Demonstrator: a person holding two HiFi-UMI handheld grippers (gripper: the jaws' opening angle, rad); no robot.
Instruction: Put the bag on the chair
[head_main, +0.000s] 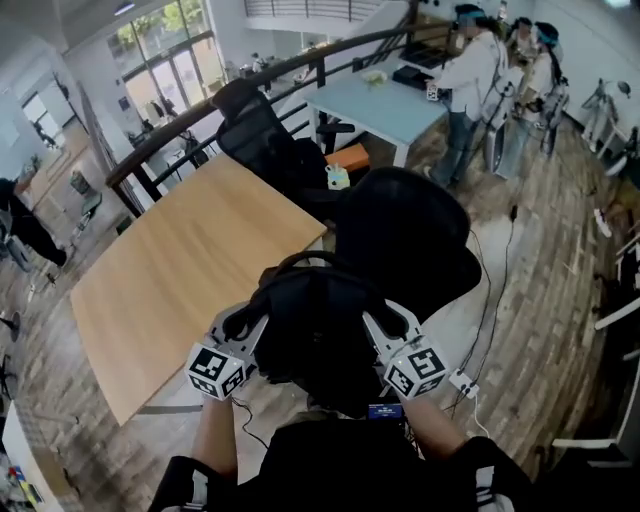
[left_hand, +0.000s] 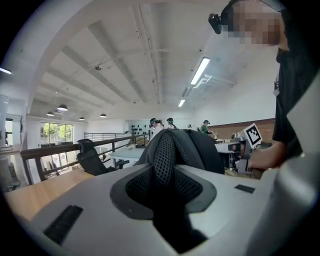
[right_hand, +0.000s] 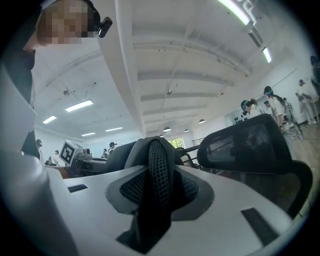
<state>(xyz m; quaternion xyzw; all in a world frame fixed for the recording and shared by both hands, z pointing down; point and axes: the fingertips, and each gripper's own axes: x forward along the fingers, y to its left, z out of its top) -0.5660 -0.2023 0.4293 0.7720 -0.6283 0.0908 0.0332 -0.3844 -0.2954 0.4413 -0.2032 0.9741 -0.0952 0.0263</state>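
Bag: a black bag (head_main: 315, 335) is held up between the two hand-held grippers, low in the middle of the head view.
Bag's place: the bag is seen just at the 6 o'clock side of the chair. Whether the seat is touched cannot be told.
Left hand-held gripper (head_main: 243, 322): it is seen at the bag's 9 o'clock side. Its jaws are pressed on the left mesh strap (left_hand: 164, 162), which is pinched into a tall fold between them.
Right hand-held gripper (head_main: 395, 325): it is seen at the bag's 3 o'clock side. Its jaws are pressed on the right mesh strap (right_hand: 157, 172) in the same way.
Chair (head_main: 410, 235): a black chair is seen at 12 o'clock from the bag, with its mesh back showing in the right gripper view.
Tabletop (head_main: 190, 260): a bare wooden tabletop is seen at 10 o'clock from the bag.
Second chair (head_main: 262, 135): another black chair is placed at the tabletop's far edge, at 11 o'clock.
Pale blue table (head_main: 375, 105): it is seen far off at 12 o'clock.
People (head_main: 470, 80): a few are seen standing beside that table, at 1 o'clock.
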